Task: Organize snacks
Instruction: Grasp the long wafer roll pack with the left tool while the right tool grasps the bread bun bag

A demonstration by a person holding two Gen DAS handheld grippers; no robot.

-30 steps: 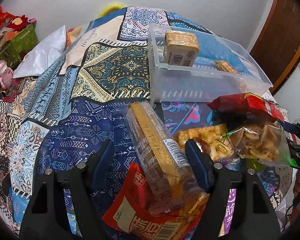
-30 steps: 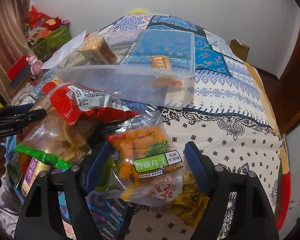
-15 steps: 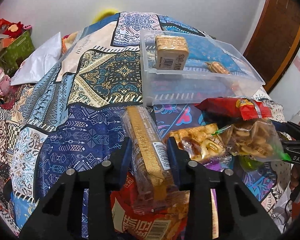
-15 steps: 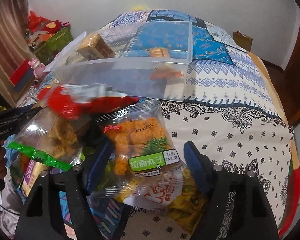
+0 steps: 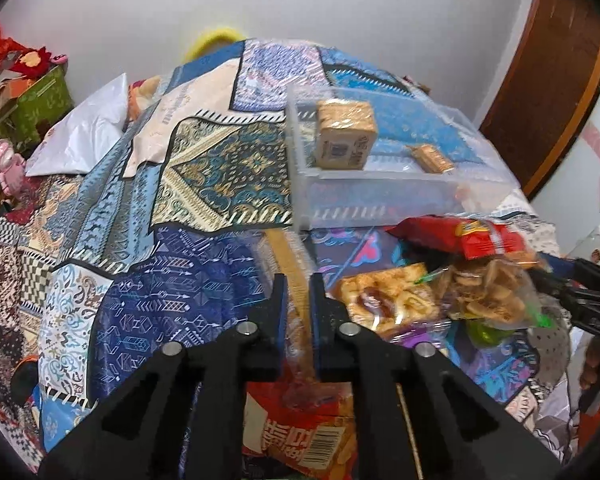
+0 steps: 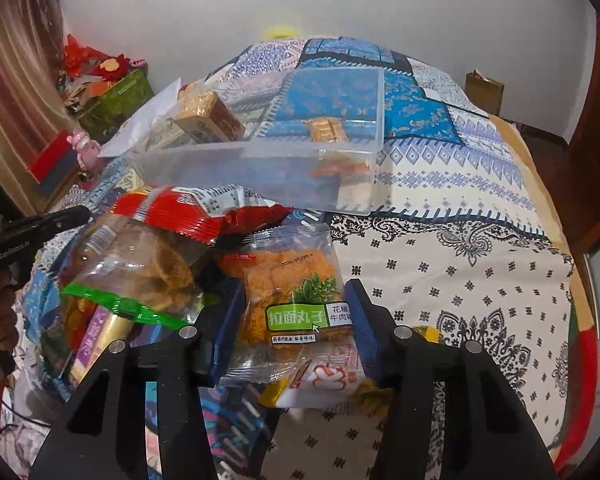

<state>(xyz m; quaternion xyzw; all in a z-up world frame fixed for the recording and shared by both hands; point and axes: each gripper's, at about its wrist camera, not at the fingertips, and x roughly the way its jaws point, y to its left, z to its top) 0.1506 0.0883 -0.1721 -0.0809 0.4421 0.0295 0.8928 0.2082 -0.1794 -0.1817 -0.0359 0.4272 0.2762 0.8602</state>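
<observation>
- The left gripper (image 5: 298, 296), black with blue padded fingers, is pinched tight on a long clear-wrapped pack of golden biscuits (image 5: 288, 258), its crinkly film bulging between the pads.
- Under that pack lies a glossy red foil snack bag with a barcode (image 5: 300, 432), flat on the patterned patchwork quilt (image 5: 140, 300).
- The right gripper (image 6: 296, 312) stands wide, its jaws on either side of a clear plastic pouch of orange crumbly balls with a green label (image 6: 292, 292); whether the pads touch the film cannot be told.
- Just left of that pouch sits a transparent bag of brown chips with a green band (image 6: 132, 276), and across its top a crumpled red foil packet (image 6: 192, 210).
- Seen from the left wrist, a clear packet of glazed square crackers (image 5: 384, 296) rests between the biscuit pack and the chips.
- Farther back on the quilt is a rectangular translucent plastic bin (image 5: 380, 196), smooth-walled (the quilt pattern shows through it).
- Inside the bin stand a blocky tan cracker pack (image 5: 346, 136) at its left end and a small golden wrapped biscuit (image 5: 432, 158) near the middle, well apart.
</observation>
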